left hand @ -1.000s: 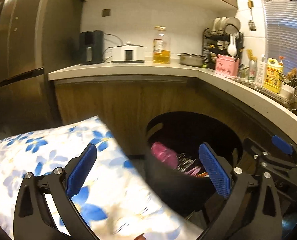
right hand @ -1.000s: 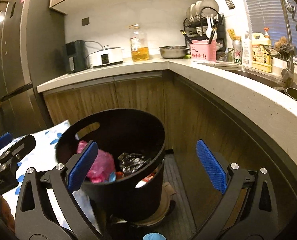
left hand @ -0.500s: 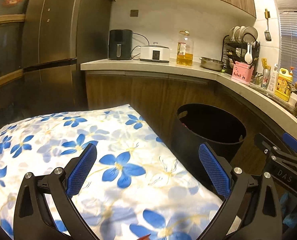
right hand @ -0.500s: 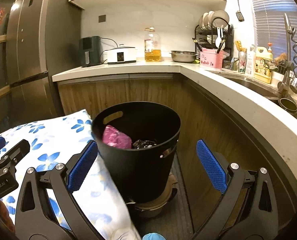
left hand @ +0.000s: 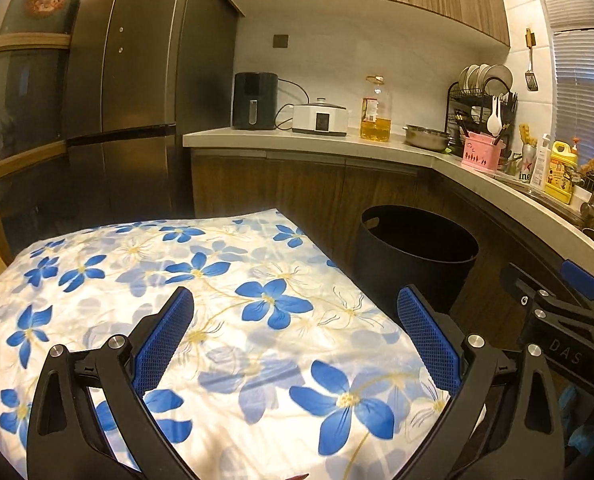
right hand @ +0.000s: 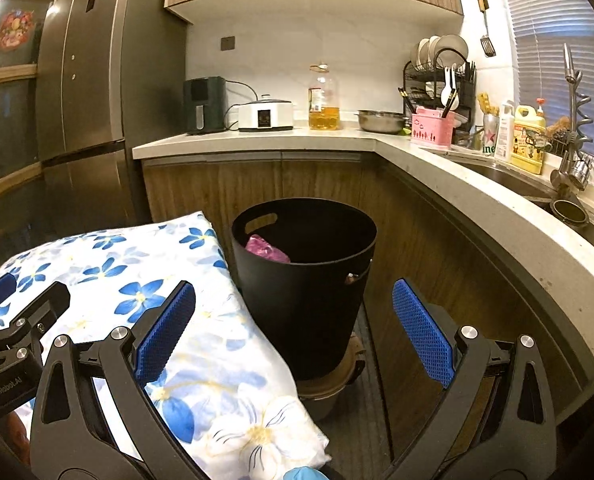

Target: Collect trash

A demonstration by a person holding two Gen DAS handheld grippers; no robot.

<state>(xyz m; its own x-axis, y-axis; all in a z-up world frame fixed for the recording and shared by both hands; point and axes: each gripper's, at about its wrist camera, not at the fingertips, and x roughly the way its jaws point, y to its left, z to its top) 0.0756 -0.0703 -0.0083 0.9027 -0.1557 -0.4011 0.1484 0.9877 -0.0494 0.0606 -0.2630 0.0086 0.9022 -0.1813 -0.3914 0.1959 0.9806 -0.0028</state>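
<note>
Both sets of fingers spread wide, nothing between them. Left gripper (left hand: pixel 295 336) hangs over the floral cloth (left hand: pixel 201 304), blue mesh pads (left hand: pixel 163 334) facing each other w/ a big gap. Right gripper (right hand: pixel 293 330) same pose, empty, aimed at the black bin (right hand: pixel 309 280), which sits on the floor in the corner where the two counter runs meet, just beside the cloth's right edge.

Task thing = trash: a crumpled pink bag (right hand: pixel 266 249) already lies inside the bin, near its back-left wall. No loose trash visible on the cloth or the floor from either view, so step in hand looks like searching for the next piece, or the job's near done; can't tell which.

To do it well: keep jaws open while scanning, approach any scrap from above, pinch at a crumple not a flat sheet, then release well inside the bin rim, not on the edge.

Materials: bin is matte rigid plastic, tapered round, w/ a slot handle (right hand: pixel 261 222) cut near the rim. Cloth is soft, white w/ blue flowers, wrinkles at the near corner, likely to snag the pads. Counter (right hand: pixel 457 184) smooth pale stone, cabinets wood-grain.
</note>
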